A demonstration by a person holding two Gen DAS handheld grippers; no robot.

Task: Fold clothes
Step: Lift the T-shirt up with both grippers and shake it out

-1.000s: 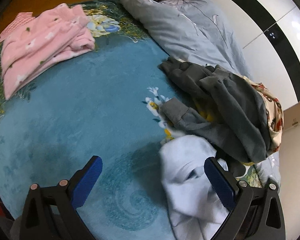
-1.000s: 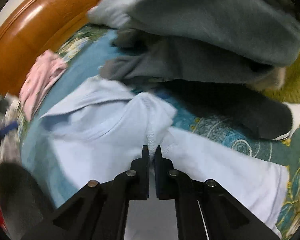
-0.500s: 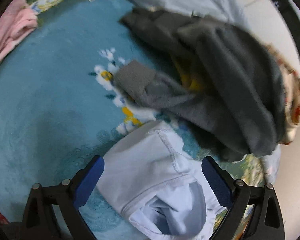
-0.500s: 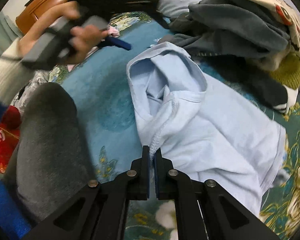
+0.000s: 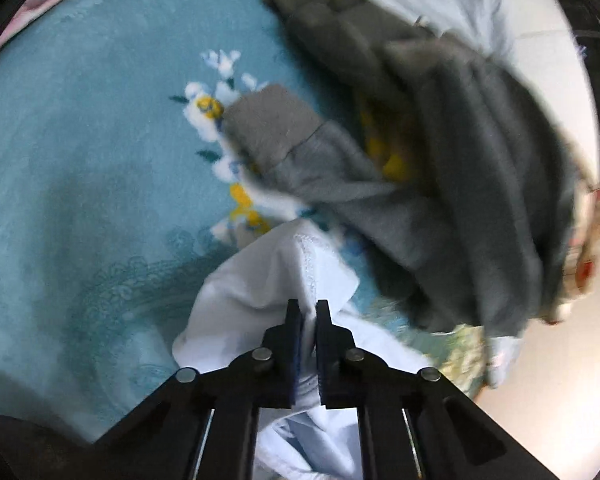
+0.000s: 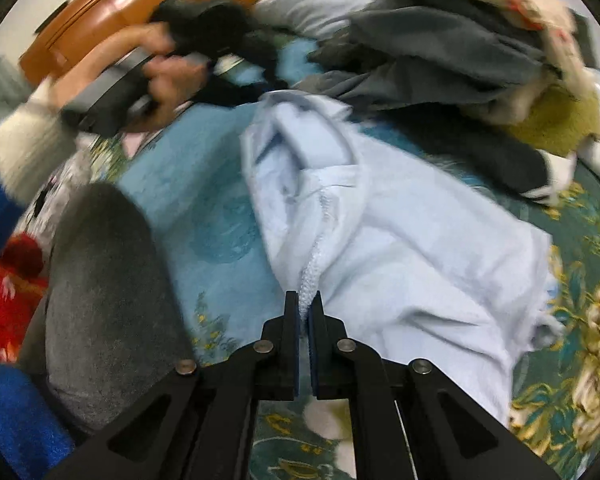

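Gripping both ends now: left tool (image 5: 308, 312) is clamped on a stitched hem of the shirt (image 5: 260, 292), fabric pinched between its pads. Right tool (image 6: 304, 304) is clenched on another stitched edge of the same shirt (image 6: 400, 248).

Shirt is pale blue, crumpled, lying on the teal bed cover (image 5: 80, 160), just beside the pile (image 5: 480, 168) of grey clothes. One edge of the shirt runs up to the pile; can't tell if anything is caught under it. In the right view the left hand (image 6: 168, 76) sits over the far end of the shirt, blurred.

Step, as I read it: pickup and spread-out, before any fold. Nothing is flat yet; the body is bunched and doubled over itself between the two grips.

Next move calls for:
- lifting both grips together and drawing them apart to take out slack
- pulling away from the pile so grey cloth doesn't drag along
- laying the shirt flat on the open teal area, which looks clear enough

Risk: both grips are thin hem pinches, so a hard tug could slip one.
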